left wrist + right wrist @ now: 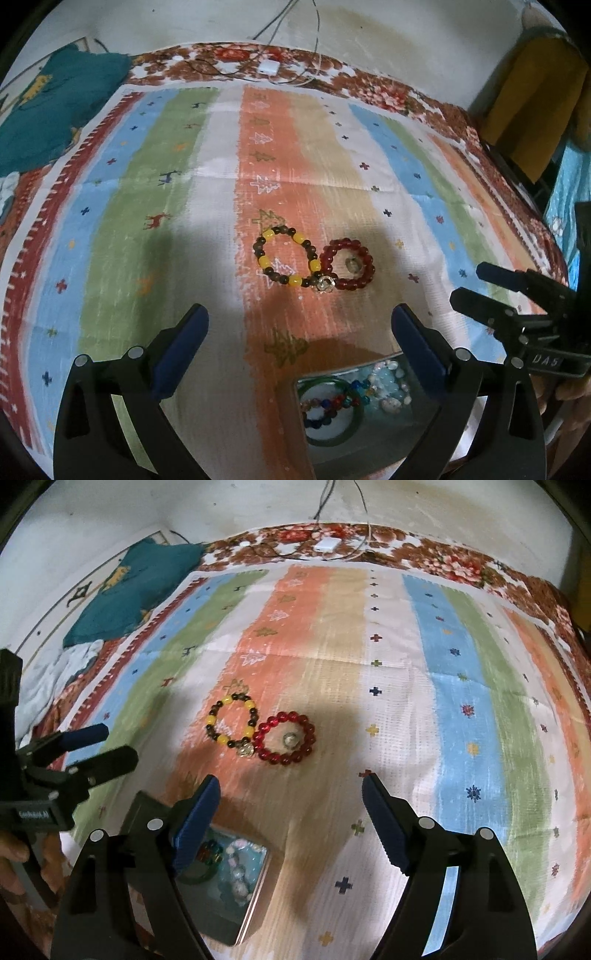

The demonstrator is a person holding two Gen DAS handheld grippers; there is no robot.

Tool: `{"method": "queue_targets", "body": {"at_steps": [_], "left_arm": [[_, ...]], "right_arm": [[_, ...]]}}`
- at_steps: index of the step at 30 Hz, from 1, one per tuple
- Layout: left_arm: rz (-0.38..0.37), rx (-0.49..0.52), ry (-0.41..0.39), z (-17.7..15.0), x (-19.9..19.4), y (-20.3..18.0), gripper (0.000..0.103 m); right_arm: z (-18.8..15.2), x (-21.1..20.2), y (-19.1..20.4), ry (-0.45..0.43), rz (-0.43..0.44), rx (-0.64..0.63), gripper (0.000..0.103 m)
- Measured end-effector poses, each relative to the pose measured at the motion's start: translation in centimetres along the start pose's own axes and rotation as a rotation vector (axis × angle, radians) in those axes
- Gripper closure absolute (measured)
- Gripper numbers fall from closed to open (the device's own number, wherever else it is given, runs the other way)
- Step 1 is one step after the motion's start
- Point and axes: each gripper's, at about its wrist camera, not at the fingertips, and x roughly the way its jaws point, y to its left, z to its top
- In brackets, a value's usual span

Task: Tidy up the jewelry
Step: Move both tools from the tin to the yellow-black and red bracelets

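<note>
A yellow-and-brown bead bracelet (286,257) (232,720) lies on the striped cloth, touching a red bead bracelet (348,264) (285,738). A small ring (351,263) (289,739) lies inside the red one. A clear charm (325,283) (245,750) sits where the two bracelets meet. An open box (369,435) (255,897) near the front edge holds a green bangle and several bead bracelets. My left gripper (300,350) is open and empty, nearer than the bracelets and over the box. My right gripper (291,819) is open and empty, just right of the box; it shows in the left wrist view (465,284).
The striped cloth (184,184) covers a floral bedspread (388,92). A teal cloth (62,103) lies at the far left. A white adapter with cables (267,67) sits by the wall. A yellow object (535,96) stands at the far right.
</note>
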Motion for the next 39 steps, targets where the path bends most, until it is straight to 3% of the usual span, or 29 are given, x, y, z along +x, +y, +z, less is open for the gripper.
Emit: {"method": "queue_targets", "body": {"at_steps": [19, 39], "left_arm": [[-0.068, -0.047, 0.057, 2.1, 5.1, 1.9, 0.006], [-0.041, -0.027, 0.098, 3.5, 8.5, 2.7, 0.009]], "right_arm": [[2.0, 6.2, -2.0, 0.081, -0.013, 0.068, 0.024], [2.9, 9.6, -0.5, 0.132, -0.009, 0.012, 0.024]]}}
